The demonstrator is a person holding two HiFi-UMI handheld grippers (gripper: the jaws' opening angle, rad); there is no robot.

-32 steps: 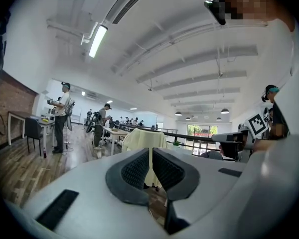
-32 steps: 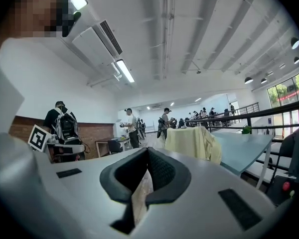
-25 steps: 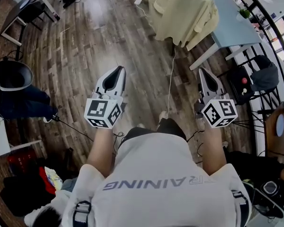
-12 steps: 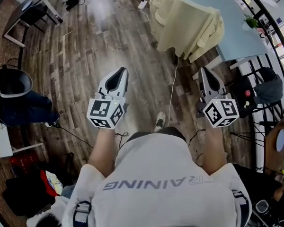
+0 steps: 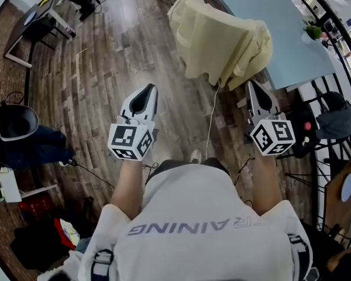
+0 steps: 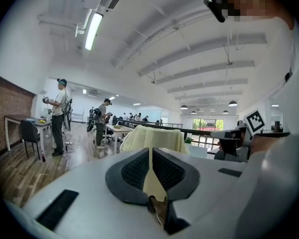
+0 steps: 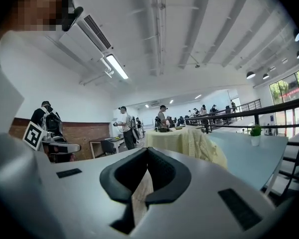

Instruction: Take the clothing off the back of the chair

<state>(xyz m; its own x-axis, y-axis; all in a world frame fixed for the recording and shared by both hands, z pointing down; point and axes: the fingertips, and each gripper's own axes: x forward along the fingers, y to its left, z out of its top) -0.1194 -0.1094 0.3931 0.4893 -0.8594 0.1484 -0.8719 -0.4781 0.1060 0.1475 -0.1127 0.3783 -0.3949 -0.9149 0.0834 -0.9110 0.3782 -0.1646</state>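
A pale yellow garment (image 5: pixel 219 37) hangs draped over a chair back beside the light blue table (image 5: pixel 269 22), just ahead of me; the chair itself is hidden under it. It also shows straight ahead as the yellow garment (image 6: pixel 152 138) in the left gripper view and the yellow garment (image 7: pixel 189 141) in the right gripper view. My left gripper (image 5: pixel 145 92) is held level over the wooden floor, shut and empty, short of the garment. My right gripper (image 5: pixel 254 89) is shut and empty too, its tip close to the garment's lower right hem, not touching.
The blue table carries a small potted plant (image 5: pixel 313 32). Dark chairs and a bag (image 5: pixel 330 107) stand at the right, a black chair (image 5: pixel 14 119) at the left. A white cable (image 5: pixel 210 122) runs across the floor. Several people (image 6: pixel 57 116) stand at desks farther off.
I have walked forward: the garment and table have come nearer and lower in the head view. Both grippers stayed shut, and the right one now sits beside the garment's hem.
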